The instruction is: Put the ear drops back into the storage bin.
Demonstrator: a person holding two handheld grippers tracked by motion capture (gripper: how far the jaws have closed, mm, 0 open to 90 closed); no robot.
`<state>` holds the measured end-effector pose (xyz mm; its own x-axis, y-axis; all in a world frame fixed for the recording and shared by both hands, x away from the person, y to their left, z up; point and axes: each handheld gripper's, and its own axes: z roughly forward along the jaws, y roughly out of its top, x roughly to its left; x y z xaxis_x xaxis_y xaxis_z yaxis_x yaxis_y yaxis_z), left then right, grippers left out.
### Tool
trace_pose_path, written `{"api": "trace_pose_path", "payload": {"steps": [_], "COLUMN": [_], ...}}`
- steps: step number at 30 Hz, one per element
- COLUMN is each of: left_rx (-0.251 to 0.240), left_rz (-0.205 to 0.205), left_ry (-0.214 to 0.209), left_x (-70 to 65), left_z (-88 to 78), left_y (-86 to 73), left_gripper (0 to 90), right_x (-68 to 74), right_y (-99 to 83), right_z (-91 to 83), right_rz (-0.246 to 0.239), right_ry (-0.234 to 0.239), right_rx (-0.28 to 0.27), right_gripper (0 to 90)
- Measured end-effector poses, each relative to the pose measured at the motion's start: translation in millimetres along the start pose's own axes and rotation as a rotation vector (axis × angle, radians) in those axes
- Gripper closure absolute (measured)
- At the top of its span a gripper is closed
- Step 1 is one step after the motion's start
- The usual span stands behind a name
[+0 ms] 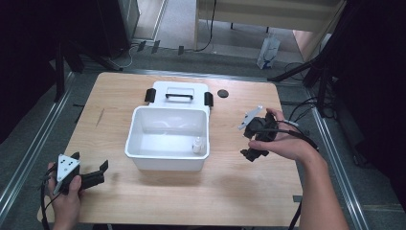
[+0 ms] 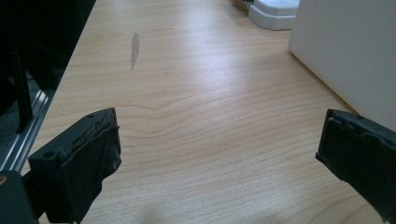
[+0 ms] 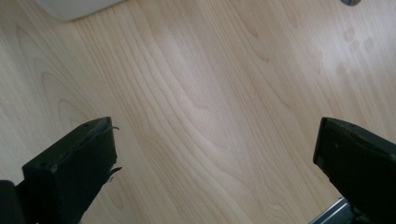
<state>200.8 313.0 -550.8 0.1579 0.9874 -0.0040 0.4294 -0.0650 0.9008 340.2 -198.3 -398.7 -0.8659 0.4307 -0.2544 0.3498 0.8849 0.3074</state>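
A light wooden table [image 1: 230, 191] is standing on a grey floor, with dark stands and cables crowding its far corners.

Nearest the person, at the front left corner, the left hand [image 1: 67, 201] is holding the left gripper [image 1: 95, 175] low over the wood, with its grey three-cornered plate on top. In the left gripper view its jaws are standing wide apart with nothing between them, looking along bare wood past a grey scuff mark [image 2: 135, 49], while the white wall of the bin [image 2: 355, 51] is rising just beside the jaw on the right.

Farther in on the right side, the right hand [image 1: 280, 141] is holding the right gripper [image 1: 251, 154] pointed down at the table. In the right gripper view its jaws are likewise spread wide over empty wood.

At the table's middle an open white plastic bin [image 1: 143, 158] is sitting, and a small white bottle [image 1: 197, 144] is standing upright in its near right corner. Touching the bin's far side, its white lid [image 1: 158, 88] is lying flat, with a black handle and black side latches. Beyond, near the far edge, a small dark round disc [image 1: 222, 93] is resting on the wood.
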Motion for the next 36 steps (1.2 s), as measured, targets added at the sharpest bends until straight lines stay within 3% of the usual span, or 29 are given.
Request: {"api": "trace_pose_path", "payload": {"steps": [8, 19, 27, 36], "left_rx": [0.001, 0.002, 0.005, 0.006], "left_rz": [0.002, 0.009, 0.020, 0.021], "left_ry": [-0.001, 0.002, 0.004, 0.007], "left_x": [-0.2, -1.0, -1.1, -1.8], "left_z": [0.2, 0.5, 0.4, 0.5], "left_y": [0.0, 0.1, 0.2, 0.3], "left_gripper": [0.0, 0.0, 0.0, 0.0], "right_x": [3.1, 12.9, 23.8, 43.7], "right_y": [-41.6, -100.3, -143.8, -177.4], "right_z": [14.0, 35.5, 45.0, 57.1], "right_rz": [0.100, 0.276, 0.455, 0.590], "right_ry": [-0.027, -0.035, -0.095, -0.157], "right_rx": [-0.061, -0.230, -0.415, -0.543], "right_gripper": [0.0, 0.0, 0.0, 0.0]}}
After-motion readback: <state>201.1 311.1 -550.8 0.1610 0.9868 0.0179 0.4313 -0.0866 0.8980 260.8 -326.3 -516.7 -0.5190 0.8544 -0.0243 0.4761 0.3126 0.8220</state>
